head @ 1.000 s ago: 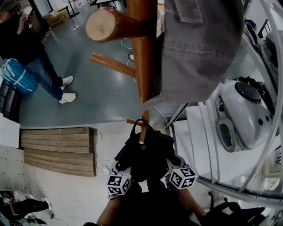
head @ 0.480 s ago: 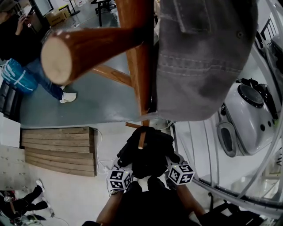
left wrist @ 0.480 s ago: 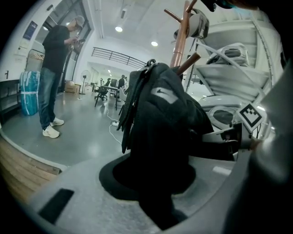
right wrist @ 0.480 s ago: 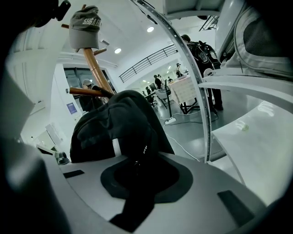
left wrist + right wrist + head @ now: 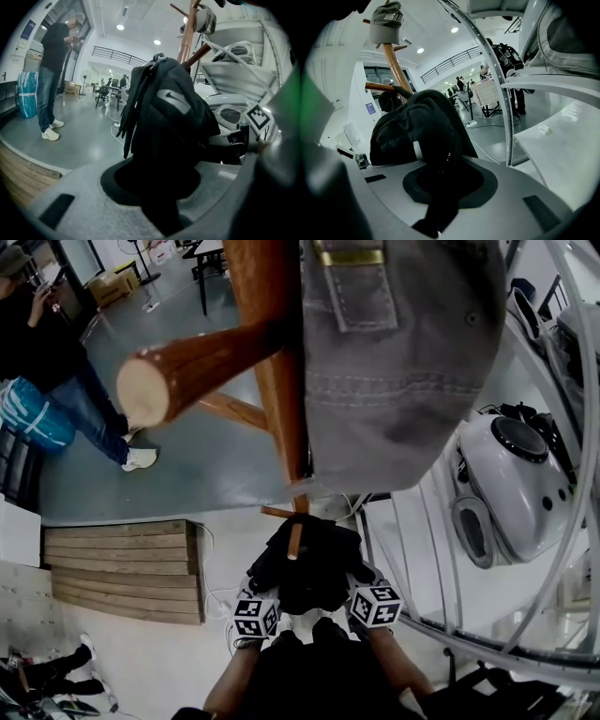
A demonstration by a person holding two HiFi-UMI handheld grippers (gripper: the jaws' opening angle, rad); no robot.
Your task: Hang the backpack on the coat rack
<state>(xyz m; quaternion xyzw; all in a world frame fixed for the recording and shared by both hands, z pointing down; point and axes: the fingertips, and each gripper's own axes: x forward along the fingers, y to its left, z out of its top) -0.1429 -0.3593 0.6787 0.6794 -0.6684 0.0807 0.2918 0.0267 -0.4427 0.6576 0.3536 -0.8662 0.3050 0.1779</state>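
A black backpack (image 5: 305, 563) hangs in front of me at the foot of the wooden coat rack (image 5: 277, 381). My left gripper (image 5: 269, 589) is shut on the fabric of its left side, my right gripper (image 5: 351, 583) on its right. The tip of a short low peg (image 5: 293, 542) shows over the top of the backpack; I cannot tell whether the carry loop (image 5: 158, 57) sits on it. In the left gripper view black fabric (image 5: 164, 140) runs down between the jaws. The right gripper view shows the same, with the backpack (image 5: 417, 131) filling the jaws.
A grey cap (image 5: 394, 362) hangs on the rack above, and a long peg (image 5: 187, 371) juts toward me. A person (image 5: 56, 362) stands at the left beside a blue bag (image 5: 28, 418). A wooden platform (image 5: 122, 568) lies lower left. A white machine (image 5: 511, 484) and curved white bars (image 5: 562, 427) stand close on the right.
Both grippers and the backpack have sunk a little beside the low peg. The rack's upper peg and the cap have shifted across the view as my head moved.
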